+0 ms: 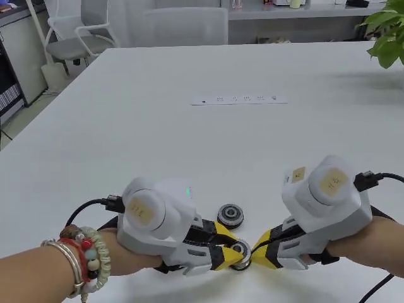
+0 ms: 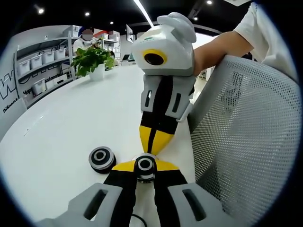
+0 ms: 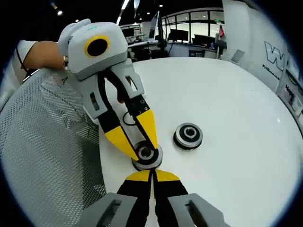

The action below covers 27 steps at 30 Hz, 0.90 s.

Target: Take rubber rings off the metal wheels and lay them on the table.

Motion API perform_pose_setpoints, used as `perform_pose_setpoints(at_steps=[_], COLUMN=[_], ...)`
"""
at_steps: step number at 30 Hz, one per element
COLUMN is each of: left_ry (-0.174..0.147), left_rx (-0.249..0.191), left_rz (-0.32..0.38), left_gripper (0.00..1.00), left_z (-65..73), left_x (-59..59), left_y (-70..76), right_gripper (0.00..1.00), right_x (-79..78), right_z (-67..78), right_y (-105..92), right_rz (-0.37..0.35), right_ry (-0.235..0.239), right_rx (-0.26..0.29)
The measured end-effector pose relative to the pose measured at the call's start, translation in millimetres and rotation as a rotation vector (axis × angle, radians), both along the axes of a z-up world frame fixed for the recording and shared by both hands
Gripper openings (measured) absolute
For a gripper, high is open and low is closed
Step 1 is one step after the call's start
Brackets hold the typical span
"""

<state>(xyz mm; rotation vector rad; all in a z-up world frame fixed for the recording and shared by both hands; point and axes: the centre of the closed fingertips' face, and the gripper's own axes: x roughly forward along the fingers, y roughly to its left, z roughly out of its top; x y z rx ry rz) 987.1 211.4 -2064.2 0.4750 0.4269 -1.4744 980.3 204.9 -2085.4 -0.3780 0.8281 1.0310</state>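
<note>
The left gripper (image 1: pixel 237 251) jaws hold one wheel (image 2: pixel 145 166) tight. The right gripper (image 3: pixel 151 176) jaws are squeezed together at its ring (image 3: pixel 158 154) (grabbed? can't tell). Next, pull the ring off.

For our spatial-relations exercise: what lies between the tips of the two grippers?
A metal wheel, clamped by the left gripper; the right gripper, shut, points at its rim. Clearest in the right gripper view.

Left gripper (image 1: pixel 237 254), fingers (image 2: pixel 124 166) narrowly parted, meets right gripper (image 1: pixel 257 247), fingers (image 3: pixel 139 176) together, tip to tip.
</note>
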Motion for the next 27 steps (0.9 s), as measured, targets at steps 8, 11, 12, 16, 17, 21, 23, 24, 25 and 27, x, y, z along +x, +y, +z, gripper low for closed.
perform_pose_setpoints(at_steps=[8, 11, 12, 16, 17, 21, 23, 24, 25, 27], left_ry=[-0.006, -0.009, -0.009, -0.010, -0.011, -0.014, -0.017, -0.018, -0.018, -0.018], left_rx=[0.004, 0.005, 0.005, 0.006, 0.005, 0.009, 0.011, 0.013, 0.013, 0.013], left_rz=[-0.004, -0.006, -0.007, -0.009, -0.010, -0.013, -0.014, -0.014, -0.015, -0.015], left_gripper=[0.08, 0.08, 0.08, 0.09, 0.09, 0.08, 0.08, 0.08, 0.08, 0.09], left_z=[-0.2, -0.2, -0.2, -0.2, -0.2, -0.1, -0.2, -0.2, -0.2, -0.2], left_x=[0.3, 0.1, 0.1, 0.3, 0.3, 0.2, 0.2, 0.1, 0.1, 0.2], left_y=[-0.2, -0.3, -0.2, 0.0, 0.1, -0.1, -0.1, 0.0, 0.0, 0.2], right_gripper=[0.00, 0.00, 0.00, 0.00, 0.00, 0.00, 0.00, 0.00, 0.00, 0.00], right_x=[1.7, 0.8, 1.7, 4.0, 4.3, 2.8, 2.4, 2.2, 2.3, 2.2], right_z=[3.0, 4.3, 5.9, 12.5, 13.0, 14.7, 15.2, 15.9, 16.5, 16.8], right_y=[-4.1, -4.4, -4.4, -3.5, -3.5, 0.0, 0.6, 1.0, 1.7, 2.3], right_rz=[-0.110, -0.152, -0.159, -0.210, -0.203, -0.227, -0.230, -0.236, -0.238, -0.236], right_ry=[0.095, 0.139, 0.143, 0.187, 0.182, 0.204, 0.204, 0.206, 0.208, 0.205], right_rx=[0.055, 0.079, 0.092, 0.159, 0.160, 0.183, 0.181, 0.183, 0.185, 0.184])
